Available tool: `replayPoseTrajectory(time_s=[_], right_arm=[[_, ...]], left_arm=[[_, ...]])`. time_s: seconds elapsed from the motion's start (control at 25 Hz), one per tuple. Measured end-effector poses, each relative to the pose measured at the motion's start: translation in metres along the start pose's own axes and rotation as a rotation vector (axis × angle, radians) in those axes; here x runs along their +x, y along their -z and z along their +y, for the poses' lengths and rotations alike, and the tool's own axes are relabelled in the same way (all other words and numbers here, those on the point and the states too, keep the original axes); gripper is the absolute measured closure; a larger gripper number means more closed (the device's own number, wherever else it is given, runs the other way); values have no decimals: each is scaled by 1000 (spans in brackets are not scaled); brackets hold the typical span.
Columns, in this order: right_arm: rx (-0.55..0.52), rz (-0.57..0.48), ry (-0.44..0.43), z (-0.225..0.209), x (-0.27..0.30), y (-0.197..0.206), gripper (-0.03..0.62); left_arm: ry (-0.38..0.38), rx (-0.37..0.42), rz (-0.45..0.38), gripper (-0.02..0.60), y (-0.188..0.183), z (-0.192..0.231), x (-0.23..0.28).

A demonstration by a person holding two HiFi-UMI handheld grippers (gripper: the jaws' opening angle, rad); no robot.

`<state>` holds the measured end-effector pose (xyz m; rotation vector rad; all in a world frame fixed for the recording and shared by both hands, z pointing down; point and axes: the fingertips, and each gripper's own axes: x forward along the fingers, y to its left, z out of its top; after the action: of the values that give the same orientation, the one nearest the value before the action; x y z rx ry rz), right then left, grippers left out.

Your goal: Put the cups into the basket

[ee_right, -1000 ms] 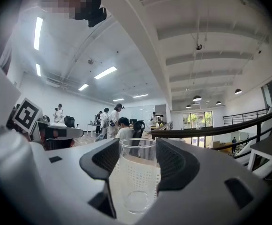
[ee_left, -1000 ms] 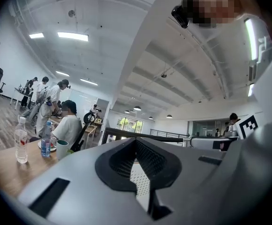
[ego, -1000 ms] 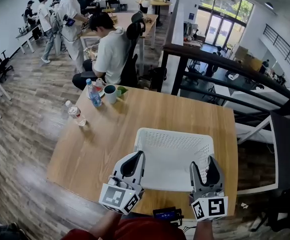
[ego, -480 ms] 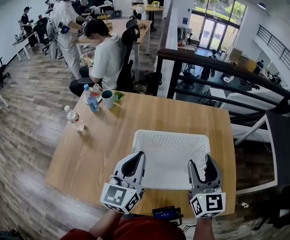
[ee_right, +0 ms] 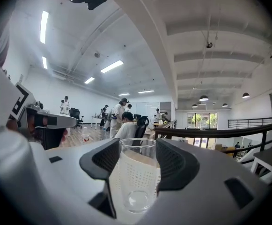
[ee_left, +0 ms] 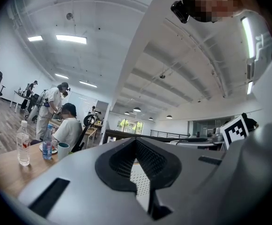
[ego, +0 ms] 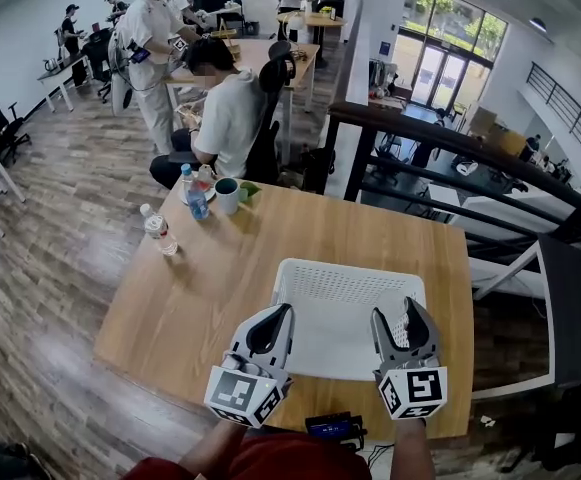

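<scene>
Wood-grain table top is seen from above. A clear plastic water bottle, a blue-labelled bottle and a white mug with a dark green lining are grouped at its far left corner, well apart from the work. Nearer, the left gripper is held level just beside the near left corner of the white perforated plastic basket. Its fingers are closed together on nothing, and the basket's mesh is glimpsed through the hollow between the pads. No cup is seen in the basket yet. At its near right corner the right gripper is held level, its fingers clamped on a clear, straight-sided glass cup. The cup is gripped upright by its sides, rim up.

The step in hand is judged to be the carrying of this glass over the near rim and down onto the basket floor. It is best done with the glass kept upright and lifted clear of the rim, so that its base is not knocked against the plastic wall. The grip should be released only once the base is set flat, and then gently, since smooth glass can slip or tip. The light basket may be nudged, and the left gripper is well placed to steady it.
</scene>
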<state>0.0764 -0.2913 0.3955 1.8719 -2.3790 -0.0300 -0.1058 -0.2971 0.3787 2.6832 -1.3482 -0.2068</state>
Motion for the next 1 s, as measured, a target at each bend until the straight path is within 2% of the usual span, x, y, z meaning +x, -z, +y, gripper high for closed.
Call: replayPoseTrajectory(time_s=[0.52, 1.0], right_arm=[[-110, 121, -137, 13, 49, 30, 342], [-256, 359, -325, 41, 82, 101, 344]], left_arm=[[-59, 5, -7, 575, 1, 14, -12], [-88, 1, 7, 575, 5, 18, -22]])
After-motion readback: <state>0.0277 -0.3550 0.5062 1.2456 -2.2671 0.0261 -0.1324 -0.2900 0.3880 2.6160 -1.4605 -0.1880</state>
